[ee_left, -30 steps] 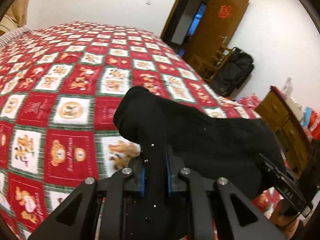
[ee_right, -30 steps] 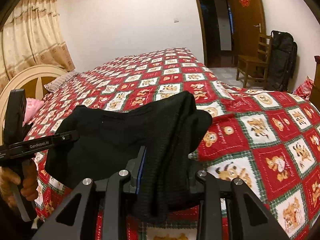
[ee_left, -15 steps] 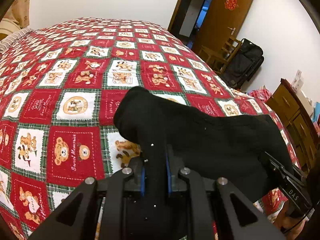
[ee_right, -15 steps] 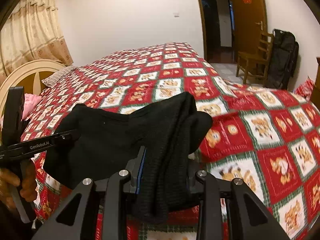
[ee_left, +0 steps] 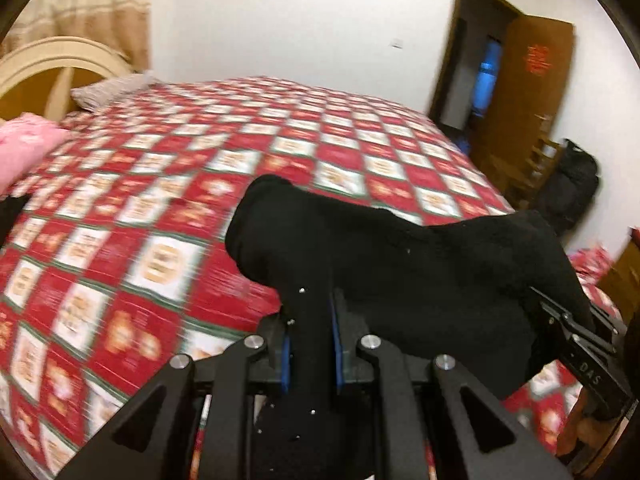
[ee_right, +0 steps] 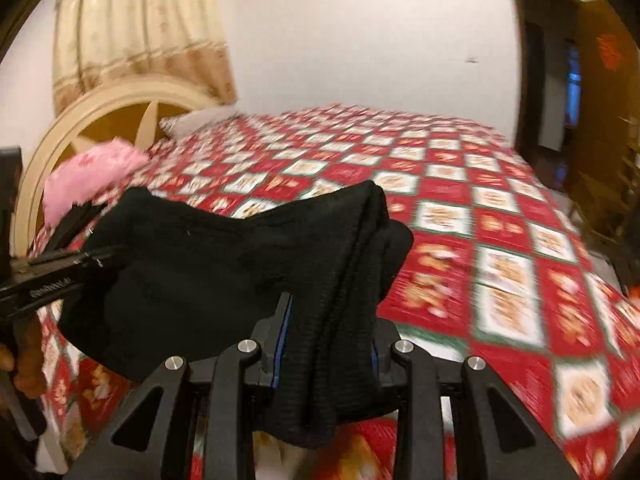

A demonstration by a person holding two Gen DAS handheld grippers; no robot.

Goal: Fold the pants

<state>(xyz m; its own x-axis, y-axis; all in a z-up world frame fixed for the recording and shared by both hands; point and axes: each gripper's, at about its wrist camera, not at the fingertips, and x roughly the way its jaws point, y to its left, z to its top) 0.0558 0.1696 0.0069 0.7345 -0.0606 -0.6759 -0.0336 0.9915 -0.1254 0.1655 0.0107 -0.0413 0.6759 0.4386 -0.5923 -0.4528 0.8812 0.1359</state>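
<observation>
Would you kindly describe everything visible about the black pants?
The black knit fabric pants look soft and thick, with a ribbed texture in the right wrist view. They are bunched in folded layers and held up above the red patchwork bedspread, stretched between the left hand-held gripper and the right hand-held gripper, both clamped on the cloth. One rounded end sticks forward.

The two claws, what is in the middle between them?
The black pants stretch from the right claw across to the left claw, held above the red quilt. The right wrist view shows it best.
</observation>
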